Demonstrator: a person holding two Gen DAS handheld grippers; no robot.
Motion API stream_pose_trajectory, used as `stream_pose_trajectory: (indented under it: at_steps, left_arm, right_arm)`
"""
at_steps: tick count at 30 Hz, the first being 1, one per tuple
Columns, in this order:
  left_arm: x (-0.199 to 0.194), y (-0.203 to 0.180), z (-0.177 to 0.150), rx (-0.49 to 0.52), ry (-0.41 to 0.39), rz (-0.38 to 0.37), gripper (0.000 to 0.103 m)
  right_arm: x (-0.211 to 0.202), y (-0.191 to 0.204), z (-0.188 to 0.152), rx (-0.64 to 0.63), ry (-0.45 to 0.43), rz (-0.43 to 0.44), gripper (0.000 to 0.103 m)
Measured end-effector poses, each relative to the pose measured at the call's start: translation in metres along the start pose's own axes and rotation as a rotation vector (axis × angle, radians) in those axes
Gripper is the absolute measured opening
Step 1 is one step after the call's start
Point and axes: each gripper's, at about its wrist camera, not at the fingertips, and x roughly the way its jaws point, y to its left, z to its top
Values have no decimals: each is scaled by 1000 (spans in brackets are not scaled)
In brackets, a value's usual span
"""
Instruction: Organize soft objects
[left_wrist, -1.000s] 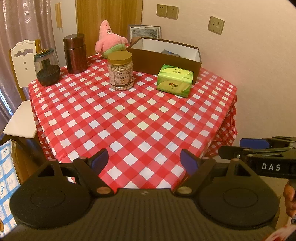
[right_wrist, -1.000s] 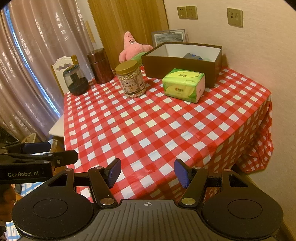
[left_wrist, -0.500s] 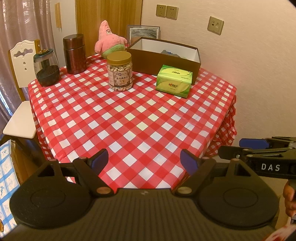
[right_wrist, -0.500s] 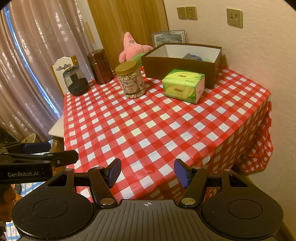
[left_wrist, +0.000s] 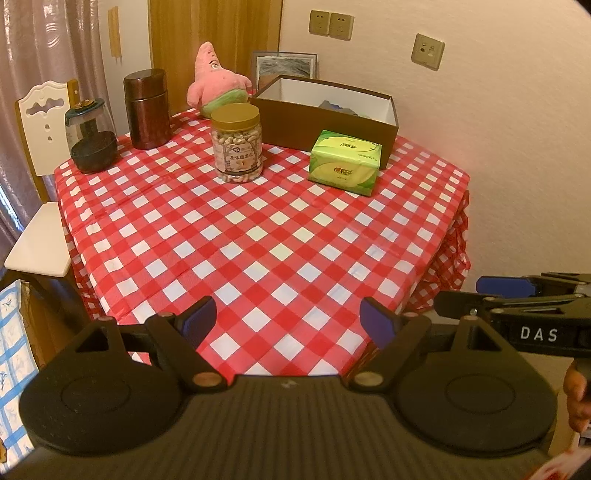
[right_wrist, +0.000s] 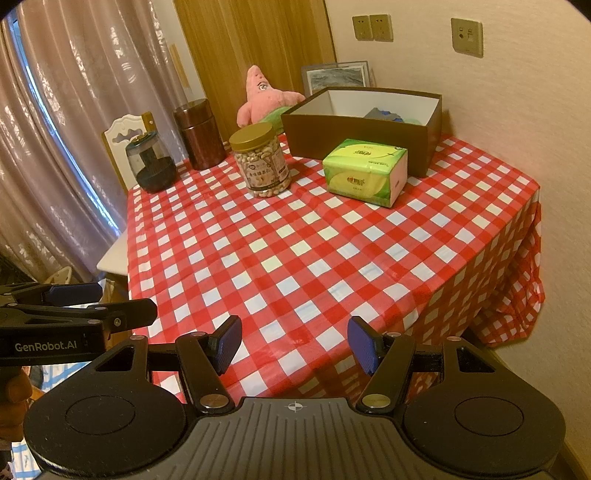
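Observation:
A pink starfish plush toy (left_wrist: 212, 79) (right_wrist: 264, 98) sits at the table's far side, left of an open brown box (left_wrist: 325, 114) (right_wrist: 364, 129) that holds some grey-blue cloth. A green pack of soft tissues (left_wrist: 345, 162) (right_wrist: 364, 171) lies in front of the box. My left gripper (left_wrist: 288, 321) is open and empty above the table's near edge. My right gripper (right_wrist: 293, 341) is open and empty at the near edge, to the right of the left one.
A nut jar with a gold lid (left_wrist: 237, 142) (right_wrist: 263, 159), a dark brown canister (left_wrist: 146, 109) and a glass jar with a dark base (left_wrist: 90, 142) stand on the red checked tablecloth (left_wrist: 258, 229). A white chair (left_wrist: 37, 192) is at the left. A wall is close on the right.
Both views have risen and drawn back very slightly; objects on the table are unmoved. Both grippers stay open.

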Motion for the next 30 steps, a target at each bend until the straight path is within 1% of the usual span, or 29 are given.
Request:
stream_pose_trajectory:
  at_steps: [30]
  left_arm:
    - [1, 0, 1, 0, -4, -2, 84]
  right_arm:
    - [1, 0, 0, -1, -2, -1, 63]
